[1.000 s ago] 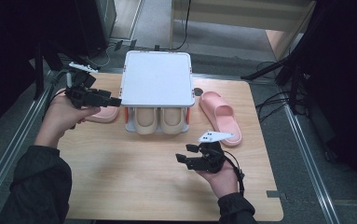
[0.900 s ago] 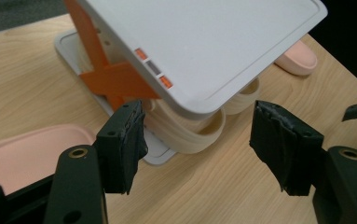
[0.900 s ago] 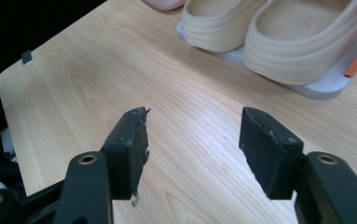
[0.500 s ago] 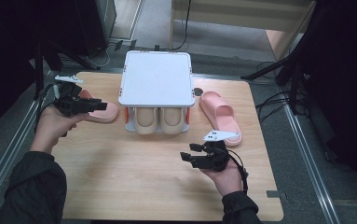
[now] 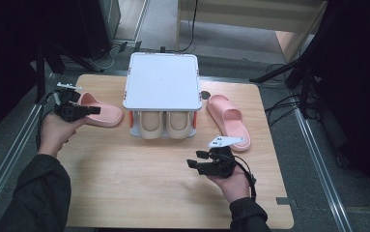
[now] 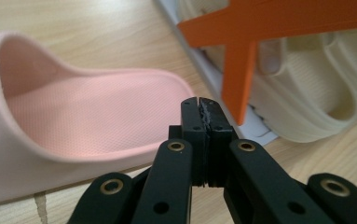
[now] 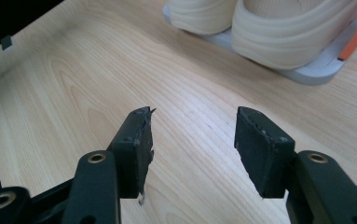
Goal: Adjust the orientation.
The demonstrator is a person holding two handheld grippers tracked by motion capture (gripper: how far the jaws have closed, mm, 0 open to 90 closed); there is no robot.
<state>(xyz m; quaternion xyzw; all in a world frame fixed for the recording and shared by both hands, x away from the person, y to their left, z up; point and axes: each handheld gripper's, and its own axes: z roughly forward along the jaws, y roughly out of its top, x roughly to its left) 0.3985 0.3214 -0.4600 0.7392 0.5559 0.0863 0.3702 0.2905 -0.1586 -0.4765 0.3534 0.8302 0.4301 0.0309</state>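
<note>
The wooden table [image 5: 139, 193] carries a white rack [image 5: 162, 79] with a flat top and orange posts; below this top stand two cream shoes [image 5: 165, 125] side by side, toes toward the person. At the right of the rack lies a pink slipper [image 5: 227, 118] on the table. Another pink slipper [image 5: 98, 112], of soft smooth foam with a finely dotted insole and a wide strap, lies at the left of the rack, its open heel end toward the rack.

The left gripper [image 5: 93, 110] is over the near edge of this left slipper. Its jaws have just been closing and are now pressed together, with nothing between them. The right gripper [image 5: 196, 159] hovers over bare wood in front of the rack, jaws apart and empty.
</note>
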